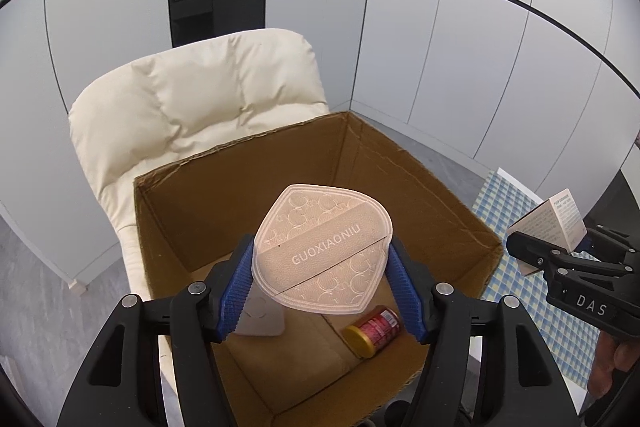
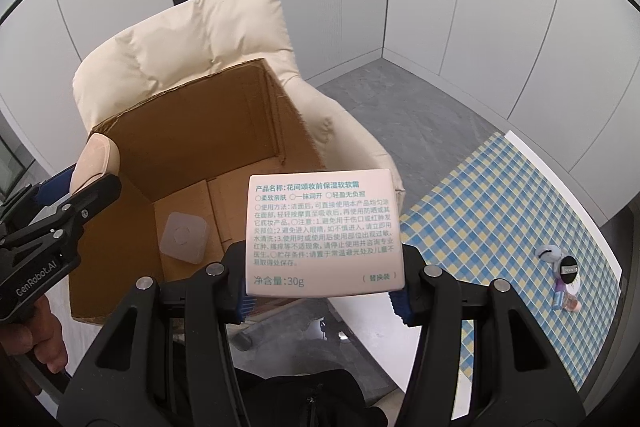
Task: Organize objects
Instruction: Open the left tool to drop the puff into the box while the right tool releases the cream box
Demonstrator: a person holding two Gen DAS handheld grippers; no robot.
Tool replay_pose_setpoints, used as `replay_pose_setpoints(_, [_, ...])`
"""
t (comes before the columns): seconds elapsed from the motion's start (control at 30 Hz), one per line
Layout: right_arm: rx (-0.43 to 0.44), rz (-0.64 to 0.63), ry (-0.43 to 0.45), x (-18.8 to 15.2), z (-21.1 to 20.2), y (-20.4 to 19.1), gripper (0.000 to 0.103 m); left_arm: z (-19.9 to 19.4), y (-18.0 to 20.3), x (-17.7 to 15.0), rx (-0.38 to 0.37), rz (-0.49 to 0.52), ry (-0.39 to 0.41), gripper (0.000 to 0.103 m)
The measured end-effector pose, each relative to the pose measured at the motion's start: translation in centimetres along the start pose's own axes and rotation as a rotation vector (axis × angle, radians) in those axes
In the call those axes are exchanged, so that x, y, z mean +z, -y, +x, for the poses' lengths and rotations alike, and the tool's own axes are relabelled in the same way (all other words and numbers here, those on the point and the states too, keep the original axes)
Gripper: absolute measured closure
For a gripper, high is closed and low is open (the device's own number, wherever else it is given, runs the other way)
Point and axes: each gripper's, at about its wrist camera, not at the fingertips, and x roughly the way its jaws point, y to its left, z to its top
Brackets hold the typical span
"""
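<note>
Now L gripper (image 1: 322,273) pinches the puff (image 1: 324,247) right over the cardboard box (image 1: 420,163) – nearer; R gripper (image 2: 322,293) clamps the white carton (image 2: 324,231) just beside the box's rim.

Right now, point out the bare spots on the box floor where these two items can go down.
Inside the cardboard box, the floor is bare at the near middle, between the white square case and the red jar. The far corners are hidden. Crowded: the tablecloth's far end, by the small cosmetics.
</note>
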Motion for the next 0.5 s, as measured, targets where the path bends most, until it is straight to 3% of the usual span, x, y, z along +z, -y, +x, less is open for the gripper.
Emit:
replay_pose_setpoints(0.13, [0.010, -0.017, -0.003, 0.1, 0.3, -1.0, 0.048, 0.0, -0.4, 0.0, 0.015, 0.001, 0.005, 0.027])
replay_pose_setpoints(0.2, [0.012, -0.024, -0.006, 0.2, 0.5, -1.4, 0.048, -0.2, -0.6, 0.0, 0.031, 0.000, 0.014, 0.004])
replay_pose_setpoints(0.23, [0.014, -0.027, -0.007, 0.3, 0.5, -1.6, 0.048, -0.4, -0.8, 0.0, 0.035, -0.007, 0.020, 0.000])
replay_pose_setpoints(0.5, [0.027, -0.047, -0.012, 0.7, 1.1, -3.0, 0.048, -0.7, -2.6, 0.1, 0.039, -0.061, 0.010, 0.000])
